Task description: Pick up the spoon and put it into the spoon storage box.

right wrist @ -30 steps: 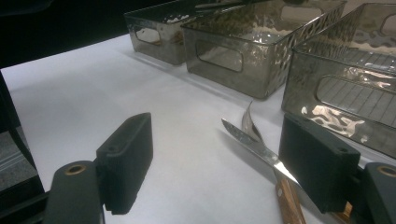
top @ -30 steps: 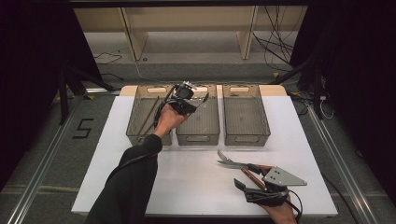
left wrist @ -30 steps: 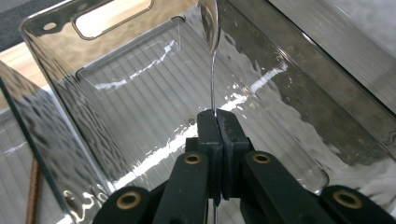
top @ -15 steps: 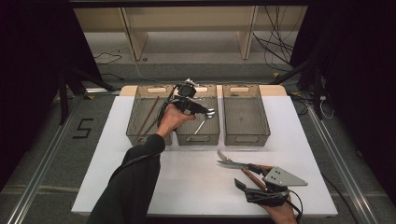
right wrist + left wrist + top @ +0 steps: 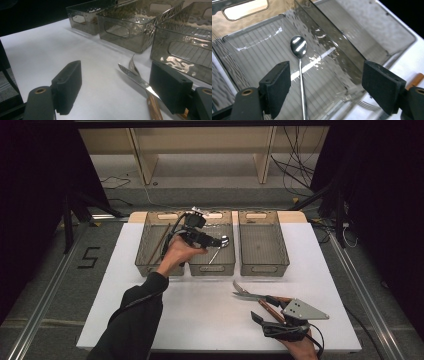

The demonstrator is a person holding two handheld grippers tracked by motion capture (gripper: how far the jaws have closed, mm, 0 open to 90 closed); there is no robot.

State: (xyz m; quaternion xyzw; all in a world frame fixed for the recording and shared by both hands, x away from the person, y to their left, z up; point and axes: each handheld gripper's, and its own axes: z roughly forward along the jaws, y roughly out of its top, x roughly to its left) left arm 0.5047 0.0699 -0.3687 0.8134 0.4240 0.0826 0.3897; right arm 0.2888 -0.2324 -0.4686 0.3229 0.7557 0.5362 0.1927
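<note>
A metal spoon (image 5: 299, 50) lies on the floor of the middle smoked-plastic bin (image 5: 212, 265), bowl toward the far end. My left gripper (image 5: 212, 240) hovers above that bin. Its jaws have just been opening and now stand wide apart (image 5: 324, 82), gripping nothing, with the spoon (image 5: 218, 247) loose below them. My right gripper (image 5: 265, 310) rests low at the table's near right, open (image 5: 115, 85). A wooden-handled knife (image 5: 136, 77) lies on the table just ahead of its right jaw. Wooden-handled cutlery (image 5: 255, 295) lies beside it in the high view.
Three bins stand in a row at the back of the white table (image 5: 200, 320). The left bin (image 5: 150, 262) holds chopsticks (image 5: 159, 242), and the right bin (image 5: 262, 245) stands beside the middle one. Dark floor and a rail border the table.
The left gripper went from shut on the spoon above the middle bin to open. The spoon dropped into the bin. The left hand drifted slightly right; the right gripper stayed put.
</note>
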